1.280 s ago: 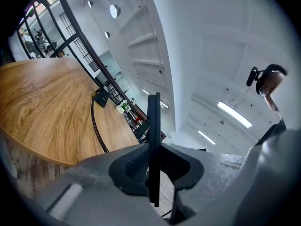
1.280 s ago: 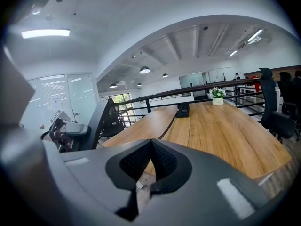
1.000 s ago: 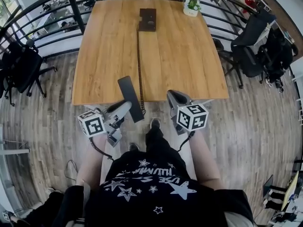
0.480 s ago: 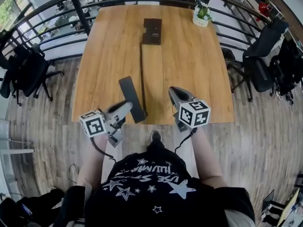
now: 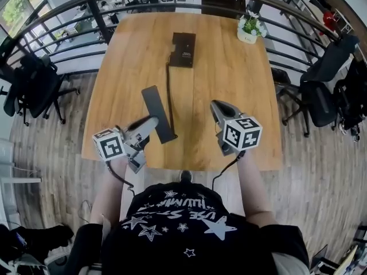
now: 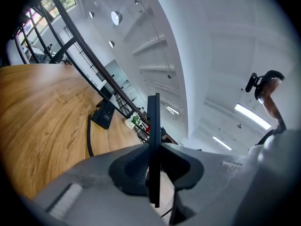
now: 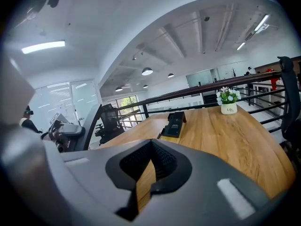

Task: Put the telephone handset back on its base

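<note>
Left tongs pinch the handset over the desk's near edge. Its base sits bare near the far edge. Right tongs seem pressed together, empty.

A broad worktop of light, grained wood stands on a grey-brown plank floor. Toward the far edge, about midway across, a flat black telephone base lies on the wood. A black coiled cord runs from the base's near left corner toward the near edge. A small white pot of green leaves and white flowers sits at the far right corner.
</note>
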The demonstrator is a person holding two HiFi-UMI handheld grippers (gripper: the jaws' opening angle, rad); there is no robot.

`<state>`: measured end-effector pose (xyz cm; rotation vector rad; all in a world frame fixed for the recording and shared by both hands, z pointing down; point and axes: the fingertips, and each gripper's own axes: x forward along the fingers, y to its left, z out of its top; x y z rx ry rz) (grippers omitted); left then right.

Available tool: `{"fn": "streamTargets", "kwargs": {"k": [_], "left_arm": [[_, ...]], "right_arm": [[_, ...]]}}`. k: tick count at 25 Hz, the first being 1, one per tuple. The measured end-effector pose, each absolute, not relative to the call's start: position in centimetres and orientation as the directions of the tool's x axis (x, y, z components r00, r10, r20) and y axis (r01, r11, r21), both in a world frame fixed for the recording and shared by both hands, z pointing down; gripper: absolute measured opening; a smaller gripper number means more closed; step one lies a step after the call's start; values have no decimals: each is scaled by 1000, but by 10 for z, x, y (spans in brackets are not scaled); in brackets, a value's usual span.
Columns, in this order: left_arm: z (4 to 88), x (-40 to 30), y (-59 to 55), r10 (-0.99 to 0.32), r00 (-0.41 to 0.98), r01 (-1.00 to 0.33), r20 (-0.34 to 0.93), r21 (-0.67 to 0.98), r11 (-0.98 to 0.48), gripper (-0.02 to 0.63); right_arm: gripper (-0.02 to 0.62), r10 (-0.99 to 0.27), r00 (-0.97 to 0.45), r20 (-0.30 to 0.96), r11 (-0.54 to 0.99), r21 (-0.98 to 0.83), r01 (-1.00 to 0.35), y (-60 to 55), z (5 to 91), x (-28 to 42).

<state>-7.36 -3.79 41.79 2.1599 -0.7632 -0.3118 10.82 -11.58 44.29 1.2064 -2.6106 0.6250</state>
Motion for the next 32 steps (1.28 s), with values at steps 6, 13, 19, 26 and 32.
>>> {"fn": "streamTargets", "kwargs": {"k": [6, 13, 19, 26, 32], "left_arm": [[416, -59, -61, -637, 770, -430, 34, 765, -479, 75], [419, -63, -92, -618, 784, -434, 55, 761, -482, 75], [410, -76, -144, -556, 828, -411, 73, 753, -514, 75], [416, -84, -196, -499, 863, -381, 74, 744, -549, 75], [422, -89, -242, -438, 896, -342, 76, 746, -571, 75]], "right_arm": [[2, -665, -661, 349, 588, -301, -751, -144, 443, 135], [2, -648, -669, 365, 590, -314, -744, -166, 453, 122], [2, -670, -640, 375, 546, -335, -768, -196, 449, 105], [2, -695, -598, 399, 504, -324, -801, -223, 461, 100], [2, -691, -585, 424, 483, -332, -810, -255, 471, 87]]}}
